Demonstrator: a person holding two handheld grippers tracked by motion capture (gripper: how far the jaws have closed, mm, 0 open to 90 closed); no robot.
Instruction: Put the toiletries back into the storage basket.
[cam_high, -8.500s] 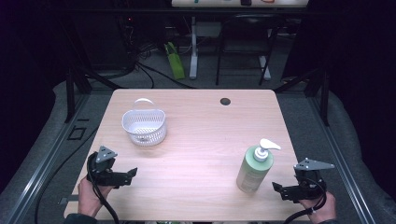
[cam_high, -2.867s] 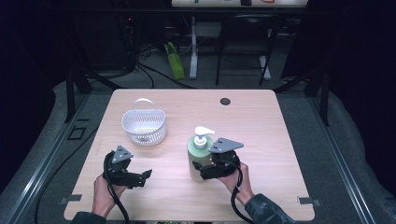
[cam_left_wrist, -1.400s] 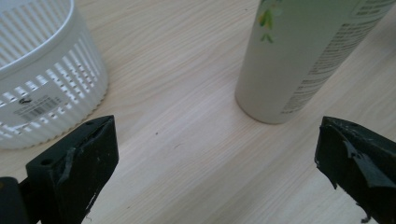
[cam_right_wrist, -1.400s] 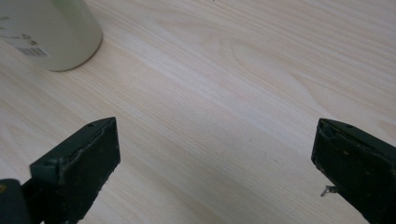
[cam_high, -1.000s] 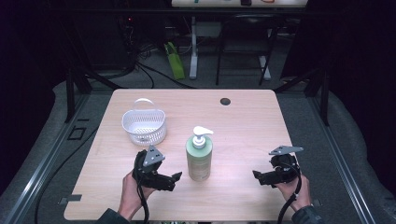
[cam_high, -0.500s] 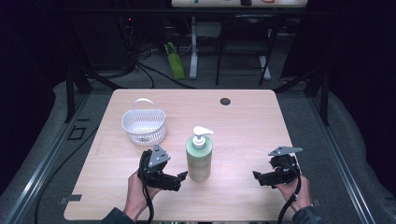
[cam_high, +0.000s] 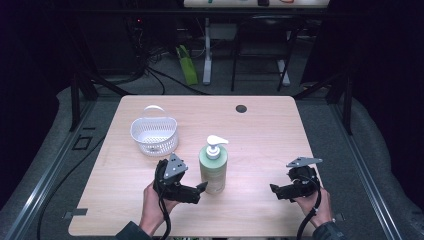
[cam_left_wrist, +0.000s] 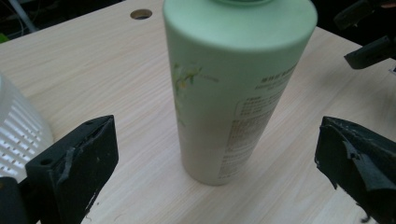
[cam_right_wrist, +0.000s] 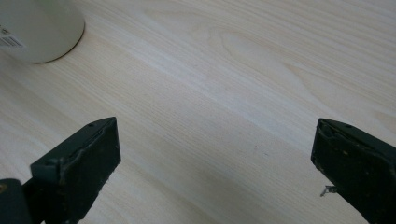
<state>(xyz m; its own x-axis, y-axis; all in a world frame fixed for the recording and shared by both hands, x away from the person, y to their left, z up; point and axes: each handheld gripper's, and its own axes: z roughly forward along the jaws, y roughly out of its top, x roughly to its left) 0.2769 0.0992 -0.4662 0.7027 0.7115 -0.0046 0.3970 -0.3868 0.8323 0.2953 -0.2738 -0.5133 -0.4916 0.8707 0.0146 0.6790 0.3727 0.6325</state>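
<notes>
the green pump bottle (cam_high: 213, 170) stands upright on the counter (cam_high: 260, 135), just below the middle of the high view. the left tool (cam_high: 192, 191) sits at the bottle's lower left, jaws spread wide and holding nothing. in the left gripper view the bottle (cam_left_wrist: 233, 88) fills the upper centre and rises between the two black jaws, with bare counter showing on both sides, so neither jaw touches it yet. the white basket (cam_high: 154, 135) stands in the upper left of the high view, apart from the bottle; its mesh wall (cam_left_wrist: 16, 133) shows at the left edge of the left gripper view.

the right tool (cam_high: 281, 191) rests at the lower right of the high view, well apart from the bottle and released as well, its jaws open over bare wood (cam_right_wrist: 224, 93). the bottle's base (cam_right_wrist: 39, 28) sits in the upper left corner of the right gripper view.

the work in hand looks like a left-side grab of the bottle. the main risk is the tall, smooth, rounded body. if the jaws close low or off centre, the bottle could twist, slip out or tip over. pushing further forward before closing could knock it down. if it is lifted by a loose grip, the heavy body could swing and drop, and the pump head (cam_high: 215, 145) could catch the basket rim if it is carried that way.
</notes>
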